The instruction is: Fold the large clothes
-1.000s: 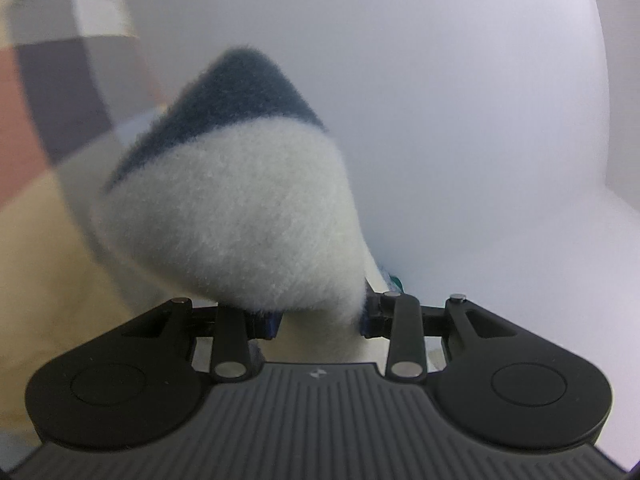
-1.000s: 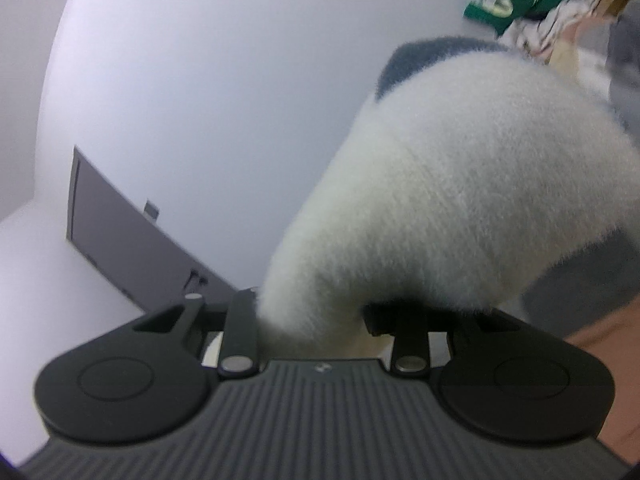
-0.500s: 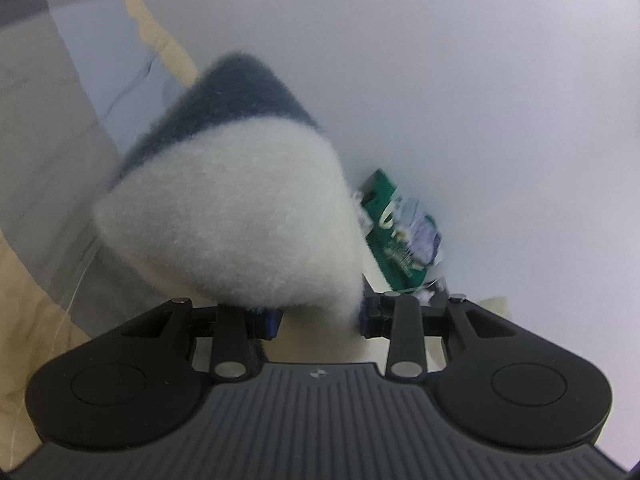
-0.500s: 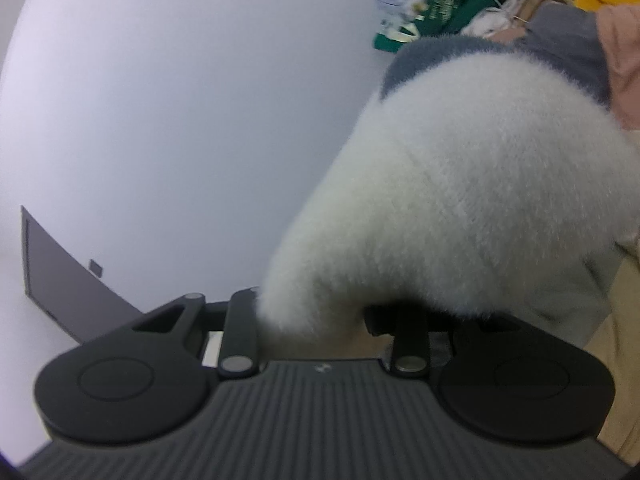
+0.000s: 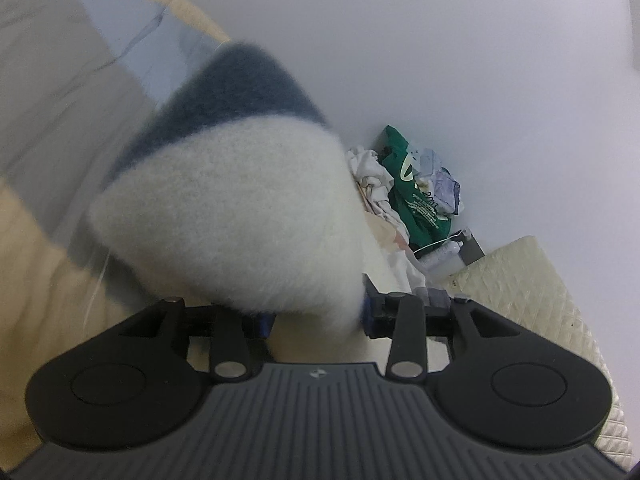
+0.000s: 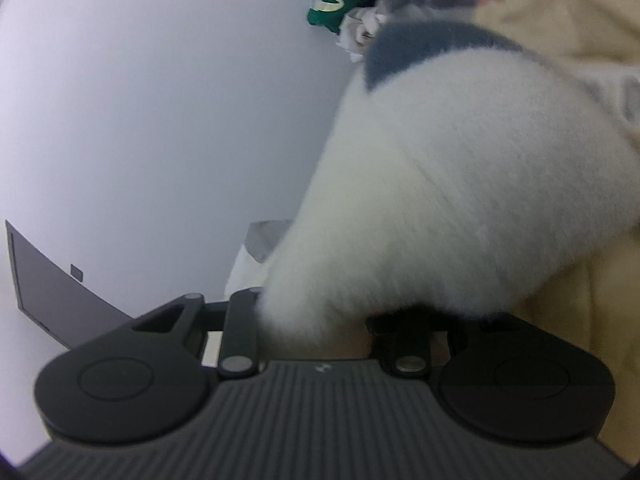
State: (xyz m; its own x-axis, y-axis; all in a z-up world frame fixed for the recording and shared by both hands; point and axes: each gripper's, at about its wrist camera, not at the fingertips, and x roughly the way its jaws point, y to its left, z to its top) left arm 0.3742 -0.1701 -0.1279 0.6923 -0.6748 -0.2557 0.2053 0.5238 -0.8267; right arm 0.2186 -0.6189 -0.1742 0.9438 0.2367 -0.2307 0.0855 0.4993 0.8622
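A fluffy white garment with a blue-grey band (image 5: pixel 240 216) bulges out of my left gripper (image 5: pixel 316 316), which is shut on it and holds it up in the air. The same fleece garment (image 6: pixel 448 200) bulges out of my right gripper (image 6: pixel 316 332), which is shut on another part of it. The fabric hides both pairs of fingertips. The rest of the garment hangs out of view below the cameras.
A bed with a cream, grey and pale blue patchwork cover (image 5: pixel 60 120) lies at the left. A heap of clothes with a green item (image 5: pixel 412 192) sits against the white wall (image 5: pixel 440 40). A cream quilted mattress edge (image 5: pixel 528 280) is at the right. A dark panel (image 6: pixel 44 280) is on the wall.
Both grippers have tilted down with the garment still gripped: the wall fills less of each view, and the bed cover and clothes heap have come into sight.
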